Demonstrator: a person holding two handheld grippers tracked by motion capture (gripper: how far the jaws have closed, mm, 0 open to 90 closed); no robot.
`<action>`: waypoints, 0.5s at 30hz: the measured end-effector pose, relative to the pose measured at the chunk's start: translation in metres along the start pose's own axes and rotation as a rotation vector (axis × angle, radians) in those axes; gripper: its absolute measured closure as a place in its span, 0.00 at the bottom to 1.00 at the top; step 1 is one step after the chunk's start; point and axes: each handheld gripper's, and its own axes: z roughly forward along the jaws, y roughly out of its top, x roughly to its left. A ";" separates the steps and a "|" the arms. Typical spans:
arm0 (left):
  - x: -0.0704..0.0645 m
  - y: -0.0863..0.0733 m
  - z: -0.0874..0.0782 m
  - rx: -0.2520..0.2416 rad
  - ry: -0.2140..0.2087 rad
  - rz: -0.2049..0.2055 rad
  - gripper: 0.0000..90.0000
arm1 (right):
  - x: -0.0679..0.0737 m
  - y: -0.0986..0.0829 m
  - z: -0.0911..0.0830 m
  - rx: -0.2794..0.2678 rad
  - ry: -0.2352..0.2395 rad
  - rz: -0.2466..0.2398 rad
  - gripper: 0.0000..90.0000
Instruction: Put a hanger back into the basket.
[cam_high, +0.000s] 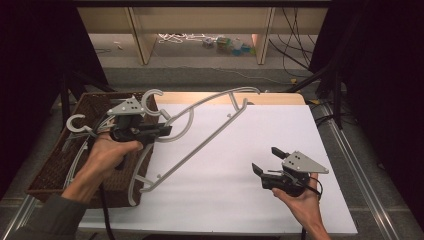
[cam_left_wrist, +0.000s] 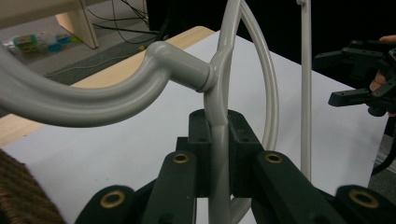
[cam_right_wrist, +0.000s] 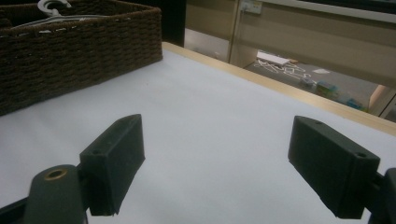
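1. Table (cam_high: 280, 150) with a white top takes up most of the high view; a strip of bare wood runs along its far edge.
2. Basket (cam_high: 60, 170), brown and woven, sits at the table's left edge. More grey hangers (cam_high: 77, 150) lie inside it, one hook (cam_high: 76, 122) curling up at the far end.
3. Hanger (cam_high: 200, 145), grey plastic, is lifted out of the basket and held at a slant. Its long bar runs from the near basket rim up toward the table's far edge, its hook (cam_high: 152, 100) above the basket's far corner.
4. Left gripper (cam_high: 165, 130) pinches the hanger just below the hook; in the left gripper view the two jaws press together on the grey stem (cam_left_wrist: 219, 154).
5. Right gripper (cam_high: 265, 161) hovers over the table's near right part, well apart from the hanger. Its jaws are spread wide with nothing between them, and the right gripper view shows white tabletop in the gap.
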 end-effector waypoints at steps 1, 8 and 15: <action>0.001 0.001 -0.004 0.003 0.001 -0.006 0.91 | 0.001 -0.001 -0.001 0.004 0.004 0.008 0.21; 0.013 -0.002 -0.018 0.017 0.035 0.031 0.91 | 0.005 -0.007 -0.006 -0.005 0.011 -0.001 0.21; 0.030 -0.002 -0.027 0.056 0.082 0.023 0.91 | 0.006 -0.010 -0.011 0.003 0.018 0.016 0.21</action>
